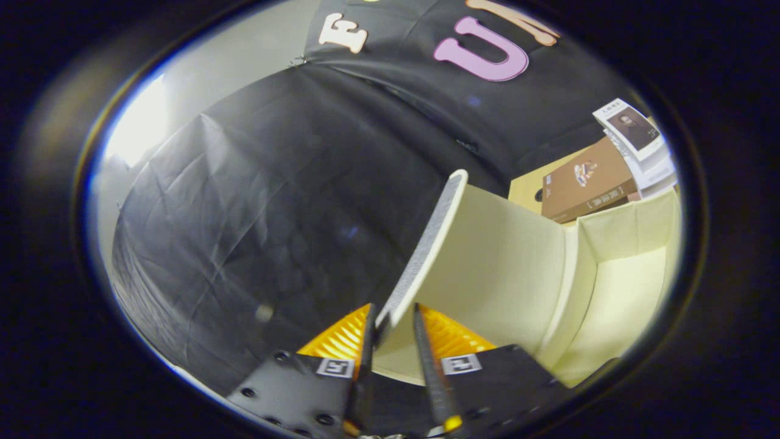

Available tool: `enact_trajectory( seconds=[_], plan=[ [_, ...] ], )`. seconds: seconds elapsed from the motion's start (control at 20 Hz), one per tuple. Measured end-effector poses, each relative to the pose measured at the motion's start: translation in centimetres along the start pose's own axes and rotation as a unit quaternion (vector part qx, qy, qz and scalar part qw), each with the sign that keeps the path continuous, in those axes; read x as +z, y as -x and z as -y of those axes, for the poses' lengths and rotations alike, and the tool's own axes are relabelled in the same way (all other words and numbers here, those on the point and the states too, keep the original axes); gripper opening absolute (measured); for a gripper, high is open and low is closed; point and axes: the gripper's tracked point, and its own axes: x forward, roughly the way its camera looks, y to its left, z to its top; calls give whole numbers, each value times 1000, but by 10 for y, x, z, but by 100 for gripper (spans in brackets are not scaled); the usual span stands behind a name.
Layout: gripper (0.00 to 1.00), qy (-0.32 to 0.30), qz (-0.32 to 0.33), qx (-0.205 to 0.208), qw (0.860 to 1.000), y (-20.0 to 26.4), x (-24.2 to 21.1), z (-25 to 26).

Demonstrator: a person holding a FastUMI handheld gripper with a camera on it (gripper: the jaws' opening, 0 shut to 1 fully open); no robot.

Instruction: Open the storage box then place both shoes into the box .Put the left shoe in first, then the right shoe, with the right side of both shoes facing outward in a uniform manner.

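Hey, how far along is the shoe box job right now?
Opening is under way: the gripper has the storage box's lid between its fingers, raised on edge, though whether both fingers press on it is unclear. The visible part of the storage box interior holds no shoe, so placing the left shoe, then the right, is left.

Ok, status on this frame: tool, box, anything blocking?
Tool straddling lid edge, contact unclear. Box open, inside bare where visible. Books behind it, nothing blocking.
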Motion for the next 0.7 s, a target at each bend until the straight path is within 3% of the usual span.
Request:
enact_trajectory(
  seconds=[0.25,0.7],
  plan=[
    [100,65,43,-45,996,22,15,19],
    [100,147,106,-141,973,109,58,75]
  ],
)
